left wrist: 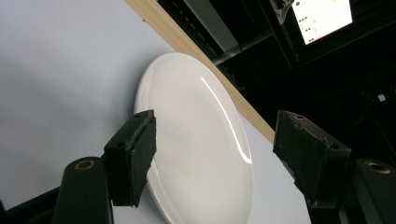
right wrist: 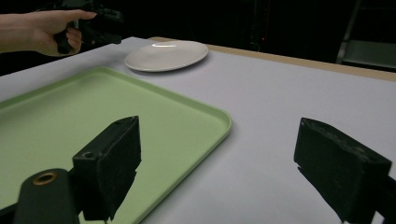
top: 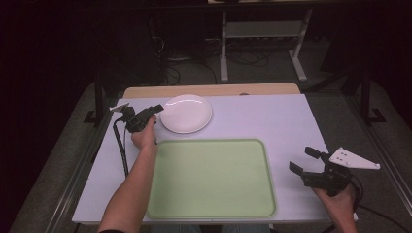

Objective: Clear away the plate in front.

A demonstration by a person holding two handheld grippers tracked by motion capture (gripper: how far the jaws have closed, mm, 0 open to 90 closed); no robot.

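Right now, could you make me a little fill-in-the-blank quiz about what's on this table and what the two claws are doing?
1. The round white plate lies beyond the flat ____ tray.
2. The left claw is at the plate's rim with its jaws ____.
3. The right claw hovers over the table to the ____ of the tray.
4. The tray holds ____.

Missing words: green; open; right; nothing

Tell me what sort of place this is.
Probably a lab or recording workspace: a bare white table holding just a plate and green tray, loose cables on the floor, dark surroundings.
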